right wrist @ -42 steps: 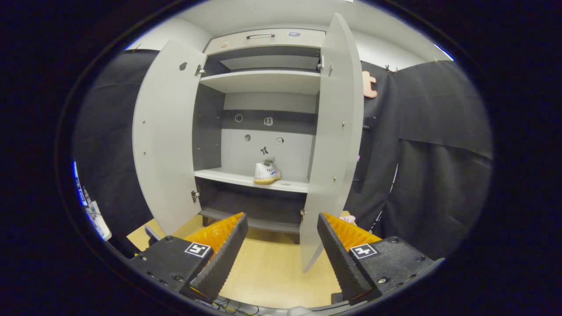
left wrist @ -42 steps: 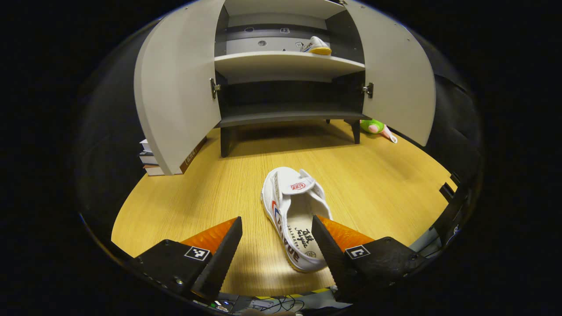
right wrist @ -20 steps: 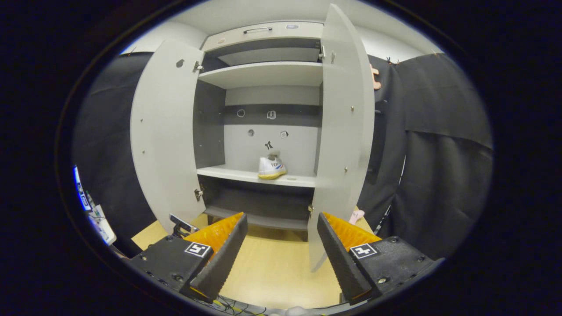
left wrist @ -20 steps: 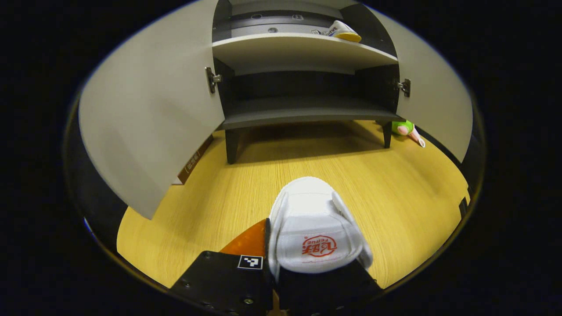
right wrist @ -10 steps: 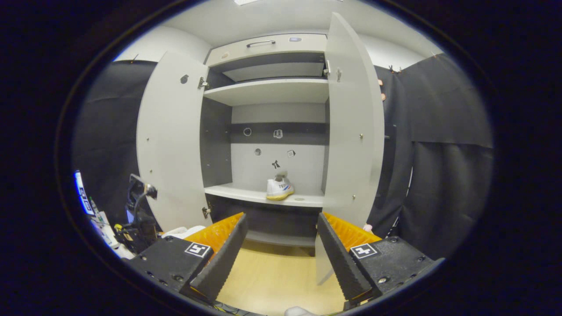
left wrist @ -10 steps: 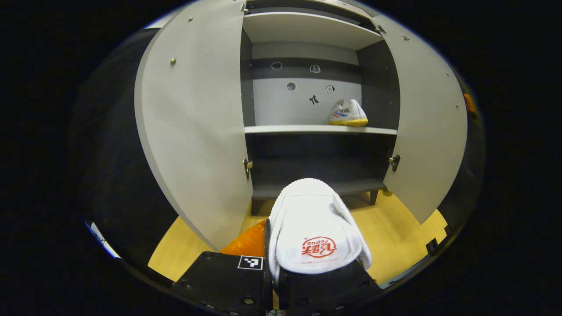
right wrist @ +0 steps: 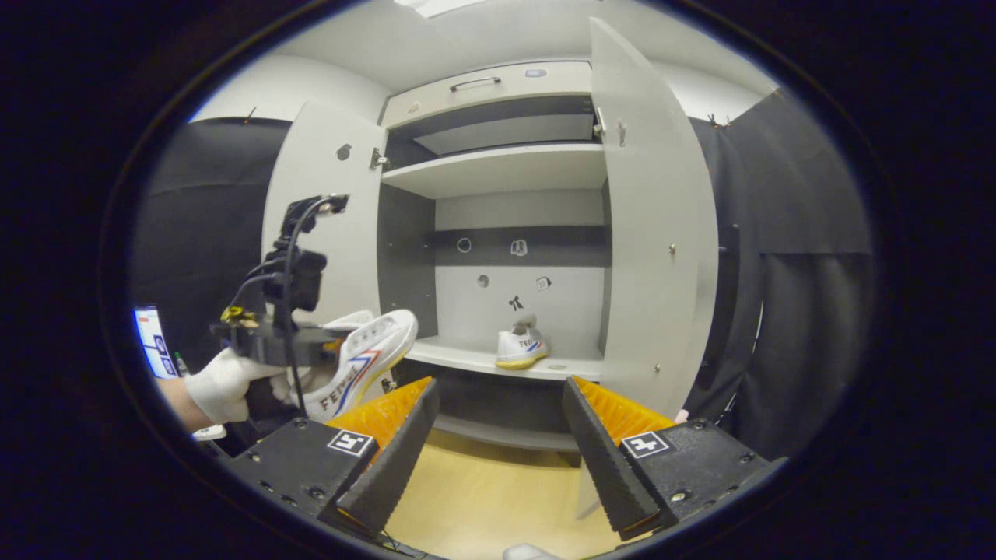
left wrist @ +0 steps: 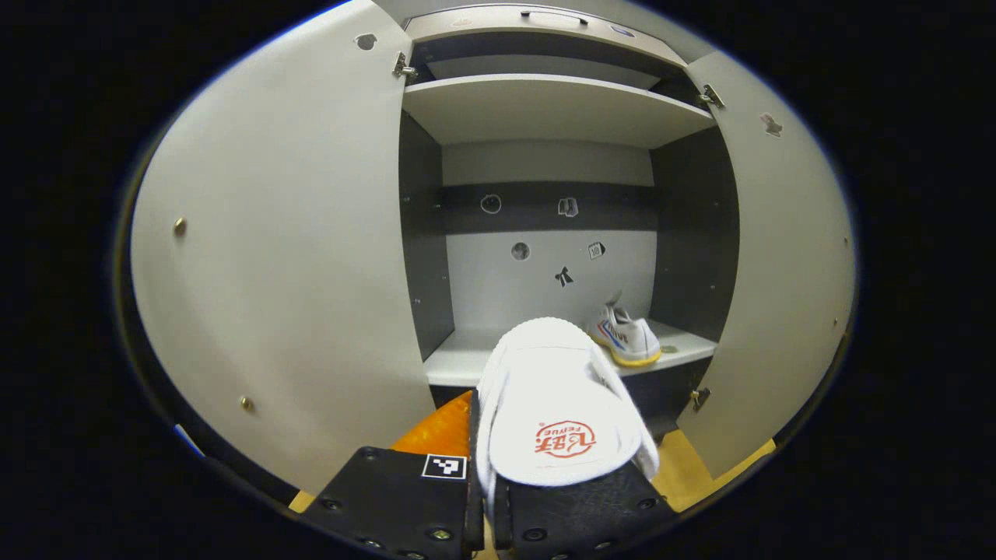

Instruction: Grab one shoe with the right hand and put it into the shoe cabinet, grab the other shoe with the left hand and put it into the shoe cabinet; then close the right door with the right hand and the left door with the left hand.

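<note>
Fingers of the left gripper (left wrist: 490, 498) are closed tight on a white canvas shoe with a red logo on its tongue (left wrist: 556, 404), one black finger pressed to each side of its heel end, so the shoe points toe-first at the tall grey shoe cabinet (left wrist: 545, 109). In the right gripper view this same left gripper (right wrist: 311, 342) is held by a white-gloved hand (right wrist: 226, 385) in front of the cabinet's left door (right wrist: 331, 218), with the shoe (right wrist: 362, 362) tilted toe-up and clear of the floor.

Orange-backed fingers of the right gripper (right wrist: 498, 435) stand wide apart with nothing between them, facing the cabinet's opening from a little way off.

Inside the cabinet, a second white shoe with a yellow sole (left wrist: 626, 338) sits on the light grey middle shelf (left wrist: 459, 362), toward the right side of the cabinet and close to the back panel. Both doors hang open: the left door (left wrist: 272, 257) and the right door (left wrist: 786, 264) swing outward from the cabinet front. Below the cabinet lies a pale wooden floor (right wrist: 498, 498).
</note>
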{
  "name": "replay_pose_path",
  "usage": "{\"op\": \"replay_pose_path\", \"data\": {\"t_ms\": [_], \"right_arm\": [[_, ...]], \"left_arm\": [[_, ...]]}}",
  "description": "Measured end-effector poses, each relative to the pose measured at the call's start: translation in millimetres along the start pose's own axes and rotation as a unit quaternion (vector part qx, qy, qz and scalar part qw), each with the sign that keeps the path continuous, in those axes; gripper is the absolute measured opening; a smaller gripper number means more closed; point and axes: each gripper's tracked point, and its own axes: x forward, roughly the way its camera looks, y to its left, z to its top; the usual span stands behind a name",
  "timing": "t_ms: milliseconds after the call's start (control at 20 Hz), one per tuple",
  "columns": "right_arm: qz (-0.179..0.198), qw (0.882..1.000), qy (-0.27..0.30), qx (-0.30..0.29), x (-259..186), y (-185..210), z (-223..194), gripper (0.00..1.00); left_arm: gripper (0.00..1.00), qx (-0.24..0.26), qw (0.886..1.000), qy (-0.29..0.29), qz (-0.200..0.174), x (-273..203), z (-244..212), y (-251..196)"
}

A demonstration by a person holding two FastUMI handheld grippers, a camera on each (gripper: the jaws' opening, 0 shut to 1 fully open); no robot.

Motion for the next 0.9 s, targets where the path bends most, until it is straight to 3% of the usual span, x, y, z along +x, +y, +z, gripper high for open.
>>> {"op": "replay_pose_path", "data": {"t_ms": [250,350,500,700,900], "right_arm": [[0.028,1.0,0.005,0.002,10,0,-1,1.0],[0.039,0.999,0.011,0.0,15,2,-2,1.0],[0.045,0.999,0.017,-0.01,20,2,-4,1.0],[0.05,0.998,0.025,-0.007,22,6,-5,1.0],[0.053,0.998,0.037,-0.009,21,9,-10,1.0]], "left_arm": [[0.16,0.006,1.0,-0.019,0.01,86,59,-15],[0.16,-0.007,1.0,-0.01,0.007,125,68,-23],[0.17,0.013,1.0,0.012,0.011,182,72,-36],[0.16,0.029,0.996,0.081,0.001,240,36,-51],[0.16,0.049,0.982,0.182,0.002,267,-22,-46]]}}
